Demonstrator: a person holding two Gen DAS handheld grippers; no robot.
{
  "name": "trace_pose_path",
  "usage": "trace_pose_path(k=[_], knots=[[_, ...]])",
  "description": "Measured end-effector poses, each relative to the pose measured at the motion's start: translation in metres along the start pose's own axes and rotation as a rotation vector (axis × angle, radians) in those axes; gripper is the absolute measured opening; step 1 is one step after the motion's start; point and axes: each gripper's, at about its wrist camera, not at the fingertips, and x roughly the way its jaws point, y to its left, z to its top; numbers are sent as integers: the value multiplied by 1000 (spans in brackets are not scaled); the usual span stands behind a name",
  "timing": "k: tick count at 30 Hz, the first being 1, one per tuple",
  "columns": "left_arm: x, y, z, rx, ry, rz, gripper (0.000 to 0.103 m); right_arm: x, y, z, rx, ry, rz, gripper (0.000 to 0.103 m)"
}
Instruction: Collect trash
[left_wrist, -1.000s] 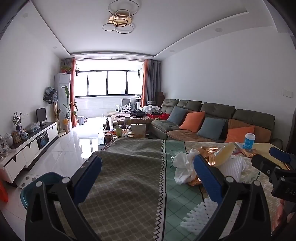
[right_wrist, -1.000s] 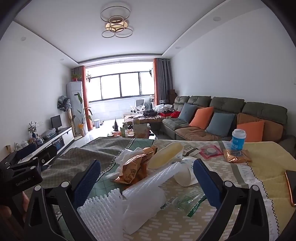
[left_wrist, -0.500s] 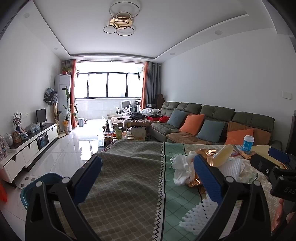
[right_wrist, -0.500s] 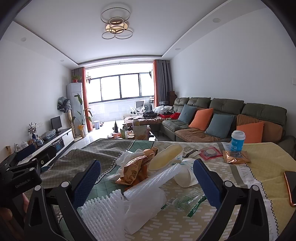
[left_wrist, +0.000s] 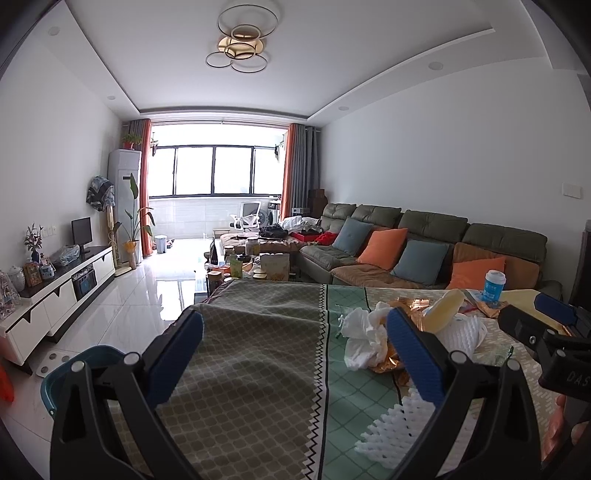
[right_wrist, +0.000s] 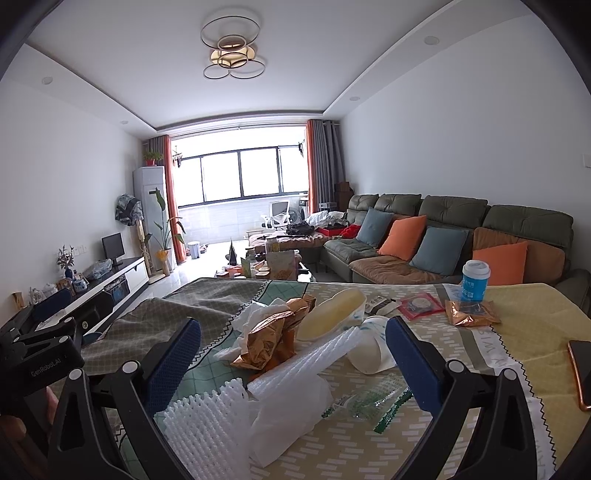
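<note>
Trash heaped mid-table on patterned cloth (right_wrist: 498, 306): white foam netting (right_wrist: 207, 424), crumpled gold wrapper (right_wrist: 269, 339), white tissue (left_wrist: 360, 341), pale yellow foam piece (right_wrist: 332, 314), tipped paper cup (right_wrist: 369, 354), clear plastic wrapper (right_wrist: 369, 402). Right gripper (right_wrist: 291, 363) spread wide above the heap, grasping nothing. Left gripper (left_wrist: 295, 356) likewise released, over bare cloth left of the pile. Blue-labelled cup (right_wrist: 475, 282) upright further back.
</note>
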Motion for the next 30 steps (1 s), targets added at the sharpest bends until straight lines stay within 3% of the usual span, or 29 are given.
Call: trace_pose_path(k=[30], knots=[[0, -2, -1, -1, -2, -1, 100, -17, 11, 9, 4, 1, 8, 99]])
